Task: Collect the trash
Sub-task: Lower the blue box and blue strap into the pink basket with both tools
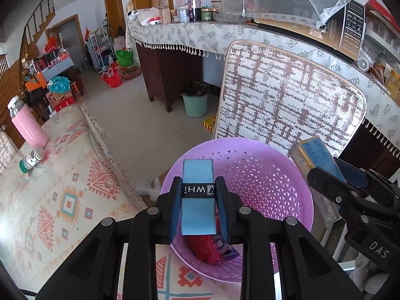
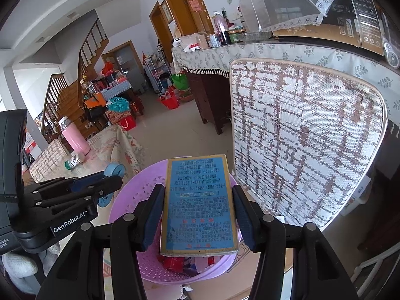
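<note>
A light-blue grip-tape roll (image 1: 198, 197) is clamped by the left gripper (image 1: 198, 207), a flat blue-and-gold cardboard box (image 2: 198, 206) by the right gripper (image 2: 198, 215) (long axes forward), directly above the purple perforated plastic basket (image 1: 282, 172).

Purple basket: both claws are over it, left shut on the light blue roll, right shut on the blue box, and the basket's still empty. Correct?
Not quite: the purple basket is not empty. The left wrist view shows red wrappers lying at its bottom. The rest stands: the left claw is shut on the light blue roll, and the right claw is shut on the blue box, both over the basket.
</note>
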Demonstrator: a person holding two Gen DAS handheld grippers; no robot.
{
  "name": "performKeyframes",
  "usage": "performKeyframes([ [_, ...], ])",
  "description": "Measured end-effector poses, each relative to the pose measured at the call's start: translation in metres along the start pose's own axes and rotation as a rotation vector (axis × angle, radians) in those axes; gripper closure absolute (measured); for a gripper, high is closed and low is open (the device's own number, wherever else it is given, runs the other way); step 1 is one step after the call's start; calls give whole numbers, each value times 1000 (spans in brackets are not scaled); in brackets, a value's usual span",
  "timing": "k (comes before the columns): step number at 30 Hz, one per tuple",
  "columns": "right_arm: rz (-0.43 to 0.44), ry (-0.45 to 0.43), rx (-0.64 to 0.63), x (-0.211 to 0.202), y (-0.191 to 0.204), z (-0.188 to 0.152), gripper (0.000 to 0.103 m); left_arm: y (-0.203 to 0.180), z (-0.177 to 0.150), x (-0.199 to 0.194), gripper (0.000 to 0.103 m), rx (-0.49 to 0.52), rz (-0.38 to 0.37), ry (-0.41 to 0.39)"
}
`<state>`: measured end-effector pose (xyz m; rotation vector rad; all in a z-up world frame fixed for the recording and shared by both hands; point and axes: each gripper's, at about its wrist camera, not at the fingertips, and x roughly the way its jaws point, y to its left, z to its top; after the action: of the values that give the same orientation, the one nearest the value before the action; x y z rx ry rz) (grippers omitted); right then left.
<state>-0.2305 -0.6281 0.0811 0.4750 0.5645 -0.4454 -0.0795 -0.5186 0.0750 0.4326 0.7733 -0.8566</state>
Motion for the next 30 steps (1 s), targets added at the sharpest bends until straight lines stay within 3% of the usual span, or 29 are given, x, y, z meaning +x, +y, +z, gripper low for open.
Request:
performKeyframes([
  [30, -9, 21, 25, 22, -7, 1, 44, 9, 0, 43, 78, -73, -45, 75],
])
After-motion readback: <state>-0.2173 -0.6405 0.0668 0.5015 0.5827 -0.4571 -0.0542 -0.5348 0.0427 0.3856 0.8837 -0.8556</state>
